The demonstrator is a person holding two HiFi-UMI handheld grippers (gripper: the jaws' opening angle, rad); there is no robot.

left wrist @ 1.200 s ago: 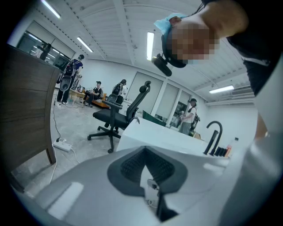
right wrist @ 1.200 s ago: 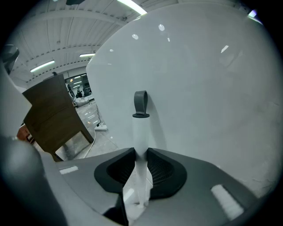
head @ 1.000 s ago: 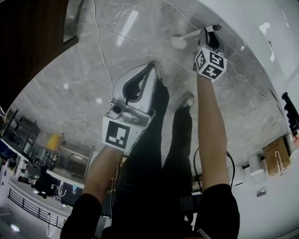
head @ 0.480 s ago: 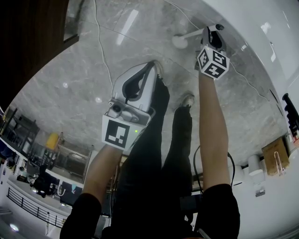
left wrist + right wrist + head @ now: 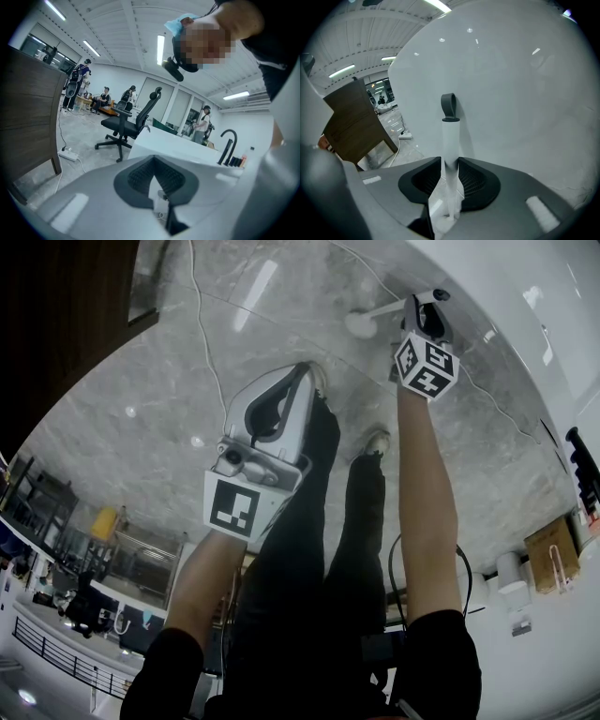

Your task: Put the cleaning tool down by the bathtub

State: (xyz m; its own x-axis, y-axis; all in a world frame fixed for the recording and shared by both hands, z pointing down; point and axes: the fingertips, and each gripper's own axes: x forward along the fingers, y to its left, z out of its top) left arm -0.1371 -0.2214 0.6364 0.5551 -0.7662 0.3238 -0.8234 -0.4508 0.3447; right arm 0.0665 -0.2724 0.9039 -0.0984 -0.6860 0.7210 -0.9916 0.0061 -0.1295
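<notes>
Floor [image 5: 169,381]: grey marbled stone that fills most of the head view, with the person's legs standing on it. Bathtub [image 5: 506,296]: white and smooth-walled, at the upper right of the head view; its curved side fills the right gripper view behind the tool. Left hand-held gripper [image 5: 305,376]: held out over the floor, well apart from the tub, its jaws together at the tips with nothing between them; it takes no part in the present step. Right hand-held gripper [image 5: 428,304]: pointed down at the foot of the tub, its jaws just opened wider, with the tool's handle standing between them; the pads sit close on either side and appear to have stopped pressing. Cleaning tool [image 5: 361,322]: a white handle with a round white head, the head resting on the floor just beside the tub wall. In the right gripper view the handle [image 5: 450,136] rises in front of the tub, topped by a grey hanging loop [image 5: 448,107]. Step in hand, as judged: the release, with the tool already set down by the bathtub and the task nearly done. Next move, as judged: spread the jaws fully clear of the handle and draw the right hand-held gripper straight back. Neither pad should drag the handle or tip the tool away from the tub.
</notes>
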